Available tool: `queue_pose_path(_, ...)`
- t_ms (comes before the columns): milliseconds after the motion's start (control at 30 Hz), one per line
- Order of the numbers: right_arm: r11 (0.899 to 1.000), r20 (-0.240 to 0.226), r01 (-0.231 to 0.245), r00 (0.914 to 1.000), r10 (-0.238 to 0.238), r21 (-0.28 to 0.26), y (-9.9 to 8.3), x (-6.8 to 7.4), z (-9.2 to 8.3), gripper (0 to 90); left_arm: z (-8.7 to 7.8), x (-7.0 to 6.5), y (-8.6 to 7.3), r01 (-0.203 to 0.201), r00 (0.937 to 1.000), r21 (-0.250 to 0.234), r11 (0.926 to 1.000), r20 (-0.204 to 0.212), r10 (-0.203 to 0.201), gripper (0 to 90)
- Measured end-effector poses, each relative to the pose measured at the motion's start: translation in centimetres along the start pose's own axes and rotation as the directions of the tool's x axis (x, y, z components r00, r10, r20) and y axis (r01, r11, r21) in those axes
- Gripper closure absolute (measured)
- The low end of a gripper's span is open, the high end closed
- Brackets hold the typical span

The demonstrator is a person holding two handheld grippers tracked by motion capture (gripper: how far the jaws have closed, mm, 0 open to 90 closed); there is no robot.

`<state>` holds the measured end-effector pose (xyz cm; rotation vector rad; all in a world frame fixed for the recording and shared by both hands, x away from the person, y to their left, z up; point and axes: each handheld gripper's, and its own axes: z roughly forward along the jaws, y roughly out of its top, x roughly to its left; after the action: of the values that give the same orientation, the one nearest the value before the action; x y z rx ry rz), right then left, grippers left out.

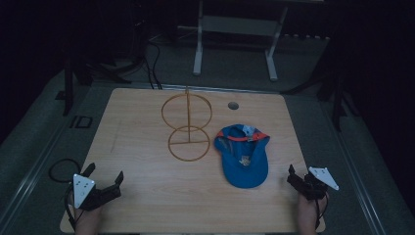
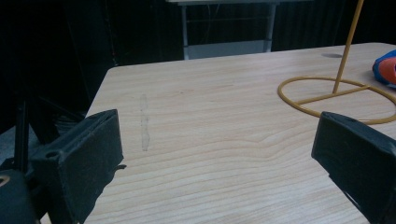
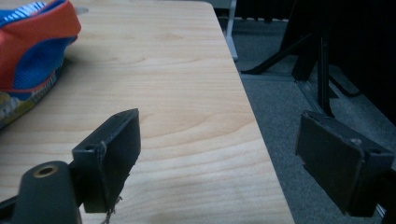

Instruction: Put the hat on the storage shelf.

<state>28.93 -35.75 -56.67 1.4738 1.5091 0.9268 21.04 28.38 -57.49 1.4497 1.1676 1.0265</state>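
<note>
High view: cap (image 1: 243,156) beside wire stand (image 1: 188,128) | gripper views: left tongs (image 2: 219,154), right tongs (image 3: 233,158) apart, empty

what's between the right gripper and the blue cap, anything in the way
Nothing visible. The right gripper, jaws open, sits at the table's near right corner, and the blue cap lies just to its left, with bare wood between them. The yellow wire stand is on the cap's far side, left of it.

Matt wood-grain table (image 1: 147,196), thin yellow wire stand (image 1: 188,132), blue cloth cap (image 1: 243,156)
</note>
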Motion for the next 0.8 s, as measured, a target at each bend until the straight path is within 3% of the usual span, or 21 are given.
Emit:
queue_pose_path(100,1.0,-0.006,0.01,0.9999,-0.01,0.004,0.0,0.1,0.0,14.8,0.0,0.1,0.0,0.009,1.0,-0.008,0.9999,0.001,-0.009,2.3)
queue_pose_path(200,1.0,-0.048,-0.007,0.9988,0.008,0.023,0.0,-0.2,0.1,14.8,0.0,0.2,0.0,0.015,0.9999,-0.007,0.9999,0.0,-0.015,2.3)
queue_pose_path(300,0.999,-0.053,-0.012,0.9985,0.014,0.038,0.1,-0.2,0.1,14.7,0.0,0.1,0.0,0.012,0.9999,-0.008,0.9999,-0.002,-0.012,2.3)
queue_pose_path(400,0.996,-0.096,-0.02,0.995,0.028,0.083,0.3,-0.1,0.2,14.7,0.0,0.1,0.0,0.015,0.9999,-0.01,0.9998,-0.002,-0.015,2.3)
queue_pose_path(533,0.996,-0.109,-0.002,0.994,0.011,0.087,0.7,0.0,0.1,14.7,-0.1,0.0,0.2,0.024,0.9996,-0.037,0.999,-0.011,-0.024,2.3)
queue_pose_path(567,0.997,-0.137,-0.008,0.9904,0.019,0.082,1.0,0.1,0.1,14.7,-0.1,-0.1,0.2,0.023,0.9997,-0.04,0.9989,-0.007,-0.023,2.4)
queue_pose_path(800,0.994,-0.16,0.019,0.9871,-0.001,0.106,1.7,0.2,0.2,14.7,-0.1,-0.4,0.3,0.017,0.9998,-0.03,0.9994,0.008,-0.017,2.3)
